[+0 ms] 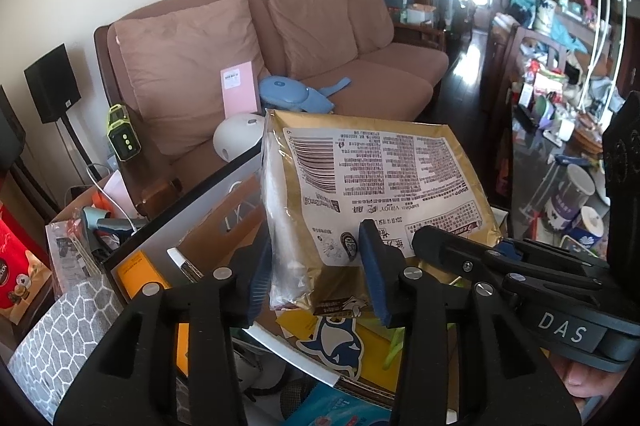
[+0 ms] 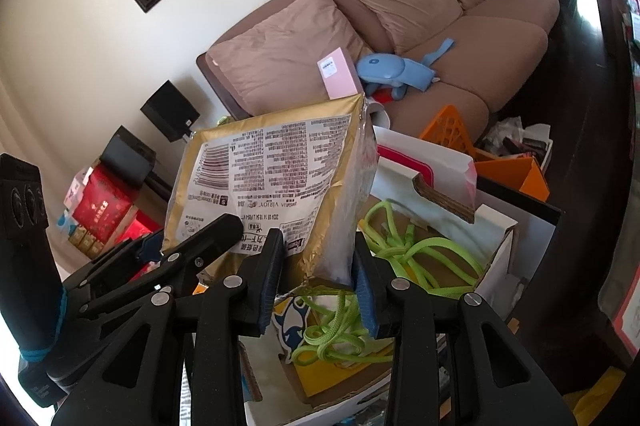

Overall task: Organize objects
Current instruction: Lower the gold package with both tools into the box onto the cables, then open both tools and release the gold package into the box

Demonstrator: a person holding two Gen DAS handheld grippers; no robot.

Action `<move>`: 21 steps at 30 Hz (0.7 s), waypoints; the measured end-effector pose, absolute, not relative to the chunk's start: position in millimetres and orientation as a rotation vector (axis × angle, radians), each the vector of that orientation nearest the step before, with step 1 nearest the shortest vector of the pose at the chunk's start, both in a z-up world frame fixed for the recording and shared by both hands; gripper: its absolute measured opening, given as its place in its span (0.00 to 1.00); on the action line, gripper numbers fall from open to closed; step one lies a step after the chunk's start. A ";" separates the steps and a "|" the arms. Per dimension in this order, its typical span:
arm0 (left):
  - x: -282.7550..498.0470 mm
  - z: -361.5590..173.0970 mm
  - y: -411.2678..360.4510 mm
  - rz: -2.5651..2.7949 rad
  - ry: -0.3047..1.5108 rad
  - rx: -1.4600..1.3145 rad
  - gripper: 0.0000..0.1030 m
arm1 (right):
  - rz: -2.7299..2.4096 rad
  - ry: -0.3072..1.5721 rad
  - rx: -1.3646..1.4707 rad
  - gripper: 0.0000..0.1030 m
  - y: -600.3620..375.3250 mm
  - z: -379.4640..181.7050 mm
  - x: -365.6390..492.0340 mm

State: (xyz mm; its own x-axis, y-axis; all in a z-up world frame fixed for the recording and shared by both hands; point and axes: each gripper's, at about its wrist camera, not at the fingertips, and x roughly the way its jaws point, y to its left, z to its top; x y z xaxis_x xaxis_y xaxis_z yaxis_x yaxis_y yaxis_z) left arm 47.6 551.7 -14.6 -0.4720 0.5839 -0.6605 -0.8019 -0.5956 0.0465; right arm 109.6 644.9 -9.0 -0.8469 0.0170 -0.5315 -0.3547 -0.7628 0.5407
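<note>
A gold tissue pack [image 1: 380, 178] with a white printed label hangs in the air over an open cardboard box [image 2: 496, 258], held by both grippers. In the left wrist view my left gripper [image 1: 318, 278] is shut on the pack's lower left corner, its blue pads against both faces. A finger of my right gripper [image 1: 440, 242] lies on the pack's lower right edge. The right wrist view shows the same pack [image 2: 272, 166] with my right gripper [image 2: 316, 282] shut on its lower right corner. A left finger [image 2: 224, 226] rests on the label.
A green rope [image 2: 400, 250] and a yellow carton with a whale print [image 1: 340, 342] lie in the box. Behind stand a brown sofa [image 1: 380, 66] with a blue toy [image 1: 292, 94] and a pink box [image 1: 240, 90], an orange basket [image 2: 448, 126] and a cluttered table [image 1: 560, 106].
</note>
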 end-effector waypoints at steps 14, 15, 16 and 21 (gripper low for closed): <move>48.2 -20.9 555.9 2.129 0.493 -0.777 0.41 | 2.641 0.999 -0.765 0.38 648.9 -12.7 111.9; 47.8 -21.5 556.3 2.131 0.496 -0.778 0.42 | 2.640 1.001 -0.765 0.39 649.0 -13.0 111.8; 47.8 -22.7 556.2 2.134 0.501 -0.779 0.42 | 2.639 1.002 -0.766 0.39 648.9 -13.5 112.2; 47.1 -25.4 555.2 2.137 0.509 -0.785 0.44 | 2.642 1.001 -0.765 0.39 647.4 -13.2 112.2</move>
